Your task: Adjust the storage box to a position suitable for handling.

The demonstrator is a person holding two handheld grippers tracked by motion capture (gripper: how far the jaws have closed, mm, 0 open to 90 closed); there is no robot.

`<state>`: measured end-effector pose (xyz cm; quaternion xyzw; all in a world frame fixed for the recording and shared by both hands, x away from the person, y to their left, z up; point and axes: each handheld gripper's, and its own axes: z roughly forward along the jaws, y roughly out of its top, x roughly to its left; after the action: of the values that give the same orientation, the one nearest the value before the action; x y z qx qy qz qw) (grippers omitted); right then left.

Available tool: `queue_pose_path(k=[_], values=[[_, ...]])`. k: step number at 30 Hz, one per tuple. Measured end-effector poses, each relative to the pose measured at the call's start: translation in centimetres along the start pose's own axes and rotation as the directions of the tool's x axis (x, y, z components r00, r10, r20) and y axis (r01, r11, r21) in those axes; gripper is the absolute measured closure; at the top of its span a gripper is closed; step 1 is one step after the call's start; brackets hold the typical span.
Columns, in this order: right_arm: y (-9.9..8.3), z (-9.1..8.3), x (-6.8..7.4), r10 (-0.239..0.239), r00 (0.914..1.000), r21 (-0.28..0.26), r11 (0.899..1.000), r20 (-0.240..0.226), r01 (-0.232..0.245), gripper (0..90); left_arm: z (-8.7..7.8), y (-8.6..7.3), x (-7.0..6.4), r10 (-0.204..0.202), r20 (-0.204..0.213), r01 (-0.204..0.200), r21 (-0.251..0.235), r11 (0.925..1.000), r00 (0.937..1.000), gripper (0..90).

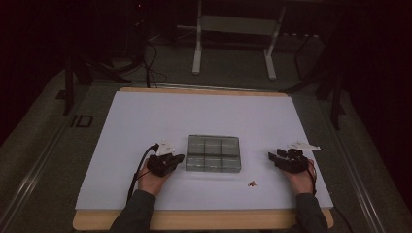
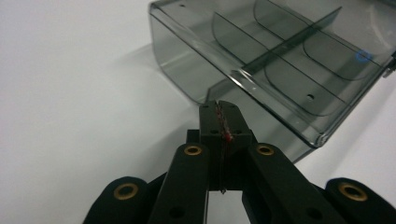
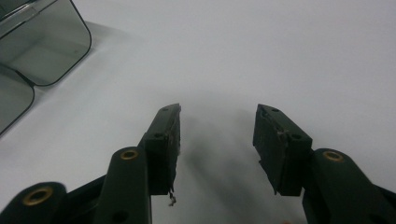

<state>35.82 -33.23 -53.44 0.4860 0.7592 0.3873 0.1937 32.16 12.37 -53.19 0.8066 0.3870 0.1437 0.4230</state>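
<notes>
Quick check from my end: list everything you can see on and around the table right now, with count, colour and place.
Compartment box: one, clear grey, six compartments, table centre.
Thin reddish item: one, pinched between the left gripper's jaws, beside the box's near corner.
Small reddish-brown piece: one, on the sheet, in front of the box's right corner.
White sheet: one, covering the wooden table.
Metal frame: one, pale, on the floor beyond the table.
Left gripper: black, shut, at the box's left end.
Right gripper: black, open, right of the box.
</notes>
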Motion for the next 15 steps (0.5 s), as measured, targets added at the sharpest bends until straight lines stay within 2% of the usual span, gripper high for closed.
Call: queue_pose_path(k=[3,5,15], values=[[-0.01,-0.02,-0.03,0.002,1.0,-0.001,1.0,-0.001,-0.002,51.3,0.2,-0.04,-0.21,0.008,0.01,-0.008,0.006,1.0,0.9999,89.5],[-0.02,-0.03,-0.05,0.002,1.0,-0.002,1.0,0.0,-0.002,51.2,0.27,-0.05,-0.35,0.014,-0.001,-0.014,0.012,0.9998,0.9999,89.6],[-0.02,-0.03,-0.05,0.0,1.0,-0.002,1.0,0.001,0.0,51.3,0.17,-0.17,-0.53,0.002,0.003,-0.002,0.011,0.9999,1.0,89.6]])
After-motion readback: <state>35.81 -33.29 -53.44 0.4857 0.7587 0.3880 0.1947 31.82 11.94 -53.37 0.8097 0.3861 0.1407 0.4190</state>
